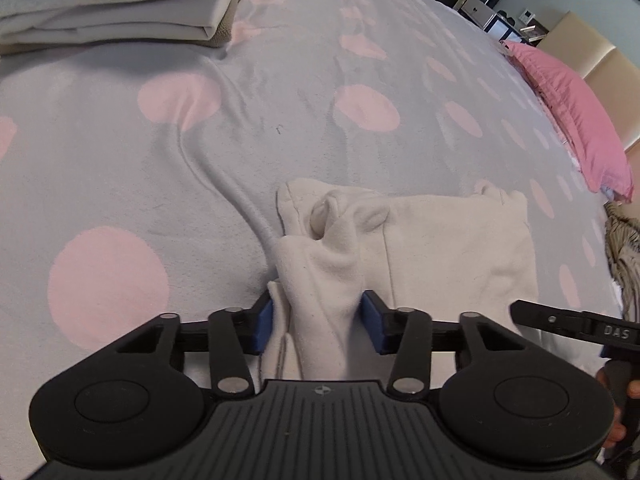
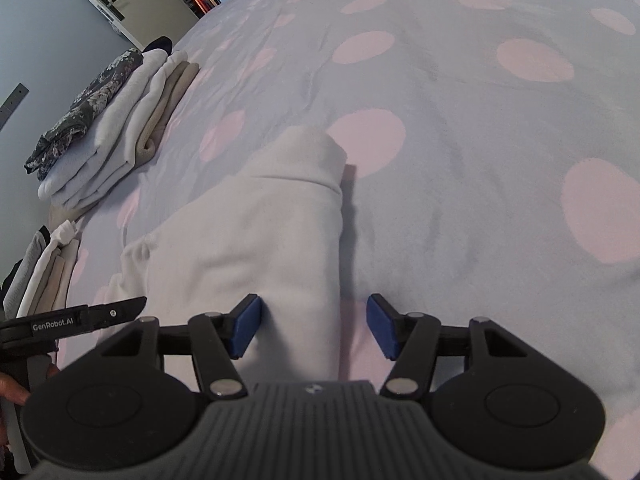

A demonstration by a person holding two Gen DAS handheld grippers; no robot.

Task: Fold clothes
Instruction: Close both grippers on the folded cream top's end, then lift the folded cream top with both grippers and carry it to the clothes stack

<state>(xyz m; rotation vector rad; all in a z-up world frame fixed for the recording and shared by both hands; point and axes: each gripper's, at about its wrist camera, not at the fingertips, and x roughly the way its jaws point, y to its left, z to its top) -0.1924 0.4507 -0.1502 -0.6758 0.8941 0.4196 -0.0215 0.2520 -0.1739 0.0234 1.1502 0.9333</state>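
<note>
A cream fleece garment (image 1: 432, 240) lies partly folded on the polka-dot bed. My left gripper (image 1: 318, 322) has its blue pads on either side of a bunched edge of the garment, with the cloth filling the gap between them. In the right wrist view the same garment (image 2: 256, 240) lies folded under my right gripper (image 2: 312, 330), whose jaws are open. The garment's right edge sits between the pads, and the right pad (image 2: 382, 330) stands clear of the cloth. Each gripper shows at the edge of the other's view.
A stack of folded clothes (image 1: 116, 0) sits at the far left of the bed and also shows in the right wrist view (image 2: 120, 120). A second pile (image 2: 44, 268) lies by the bed's edge. A pink pillow (image 1: 576, 112) lies at the right. The blanket (image 1: 280, 80) stretches ahead.
</note>
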